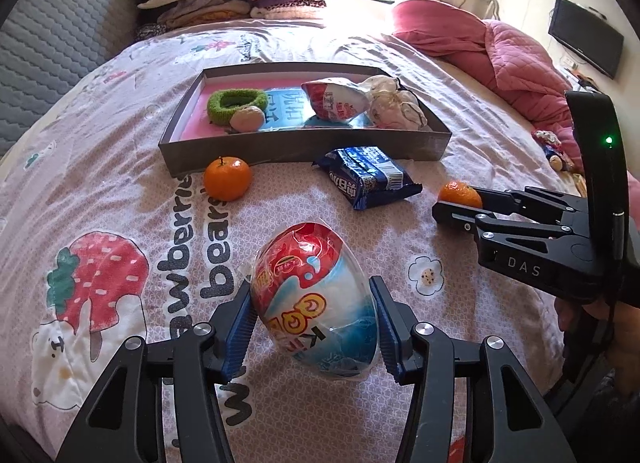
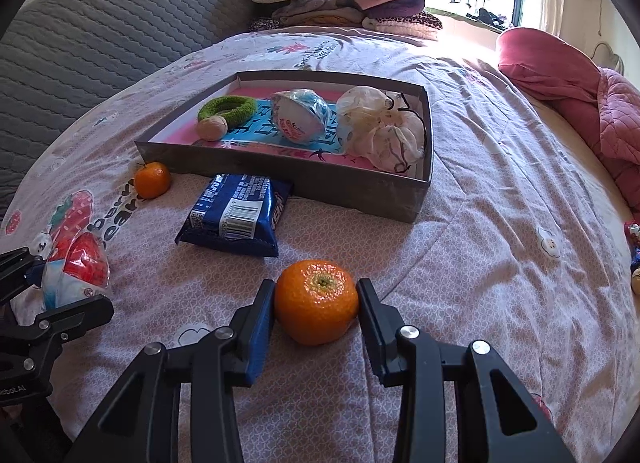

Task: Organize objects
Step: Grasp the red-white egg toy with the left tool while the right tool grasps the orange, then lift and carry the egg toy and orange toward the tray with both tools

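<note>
The left hand-held gripper (image 1: 314, 325) has its pads closed on a wrapped toy egg (image 1: 316, 299) on the bed (image 1: 120, 143). The right hand-held gripper (image 2: 316, 317) grips a tangerine (image 2: 316, 301), pads against both sides.

Ahead of both, the shallow box (image 2: 280, 179) already holds a green hair tie (image 2: 228, 107), a walnut (image 2: 212, 127), a second toy egg (image 2: 300, 117) and a crumpled bag (image 2: 380, 129), so the task looks roughly half done. Still outside are a blue snack packet (image 2: 236, 215), directly between the right hand-held gripper and the box, and another tangerine (image 2: 152, 179) beyond the left one.
</note>
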`<state>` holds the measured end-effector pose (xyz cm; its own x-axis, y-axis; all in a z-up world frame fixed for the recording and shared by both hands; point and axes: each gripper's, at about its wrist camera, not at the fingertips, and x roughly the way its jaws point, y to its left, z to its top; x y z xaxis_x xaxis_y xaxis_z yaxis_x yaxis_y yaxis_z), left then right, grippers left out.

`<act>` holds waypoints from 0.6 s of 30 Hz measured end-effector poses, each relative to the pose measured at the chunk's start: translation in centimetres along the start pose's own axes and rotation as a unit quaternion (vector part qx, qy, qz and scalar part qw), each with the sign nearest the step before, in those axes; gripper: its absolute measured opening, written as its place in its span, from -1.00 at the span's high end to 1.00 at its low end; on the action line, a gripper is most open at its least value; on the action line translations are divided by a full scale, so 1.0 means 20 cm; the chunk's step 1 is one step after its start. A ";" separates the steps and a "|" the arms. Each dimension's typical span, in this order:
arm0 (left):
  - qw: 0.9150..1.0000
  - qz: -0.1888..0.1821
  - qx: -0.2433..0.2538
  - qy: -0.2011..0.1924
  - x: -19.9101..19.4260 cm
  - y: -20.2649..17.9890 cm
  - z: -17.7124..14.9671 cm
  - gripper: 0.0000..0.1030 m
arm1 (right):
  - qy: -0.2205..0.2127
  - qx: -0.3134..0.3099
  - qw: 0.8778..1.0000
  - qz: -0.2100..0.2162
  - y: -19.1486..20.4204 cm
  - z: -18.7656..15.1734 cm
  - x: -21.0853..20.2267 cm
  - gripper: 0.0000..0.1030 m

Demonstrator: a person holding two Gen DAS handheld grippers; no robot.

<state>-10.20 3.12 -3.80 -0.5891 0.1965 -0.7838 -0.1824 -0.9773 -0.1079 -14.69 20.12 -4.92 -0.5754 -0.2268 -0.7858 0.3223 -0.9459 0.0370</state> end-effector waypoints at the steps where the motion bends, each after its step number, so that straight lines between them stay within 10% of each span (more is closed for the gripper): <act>1: 1.000 0.001 0.002 -0.003 -0.01 -0.01 0.00 -0.08 | -0.003 0.000 1.000 0.003 0.00 0.00 -0.01 0.21; 18: 0.999 0.007 0.009 -0.041 -0.09 0.03 0.15 -0.08 | -0.059 0.021 0.997 0.035 0.04 0.07 -0.18 0.21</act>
<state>-11.57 2.52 -0.68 -0.6547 0.1894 -0.7318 -0.1868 -0.9786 -0.0862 -13.50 19.86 -1.18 -0.6381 -0.3156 -0.7023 0.3346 -0.9352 0.1163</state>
